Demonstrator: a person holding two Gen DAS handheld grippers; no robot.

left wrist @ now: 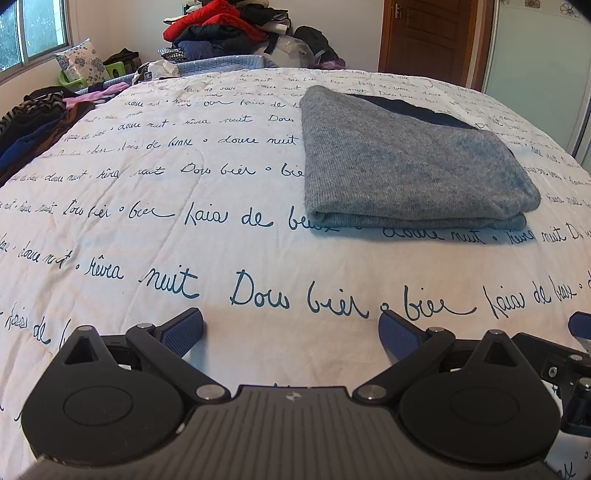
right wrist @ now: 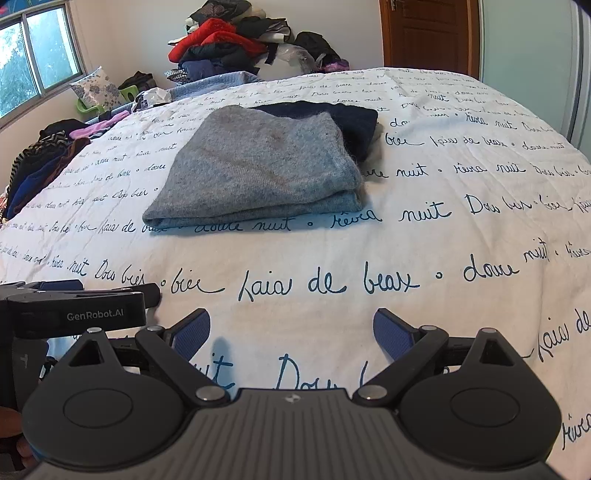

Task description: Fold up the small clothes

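Bed (left wrist: 155,236) with script-print quilt; clothes heap (left wrist: 221,33) behind grey folded sweater (left wrist: 406,166), which lies mid-bed. Left gripper (left wrist: 291,332) and right gripper (right wrist: 291,332) low, short of sweater, jaws wide, empty.

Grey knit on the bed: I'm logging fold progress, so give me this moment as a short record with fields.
garment: grey knit, folded into a flat stack of layers
under it: dark navy garment, showing past the far edge
surface: white bedspread with script print
left gripper: open, empty, short of the knit
right gripper: open, empty, short of the knit
contact: neither gripper touches the knit
background: heap of clothes beyond the far end of the bed
bed side: dark clothes along the window-side edge
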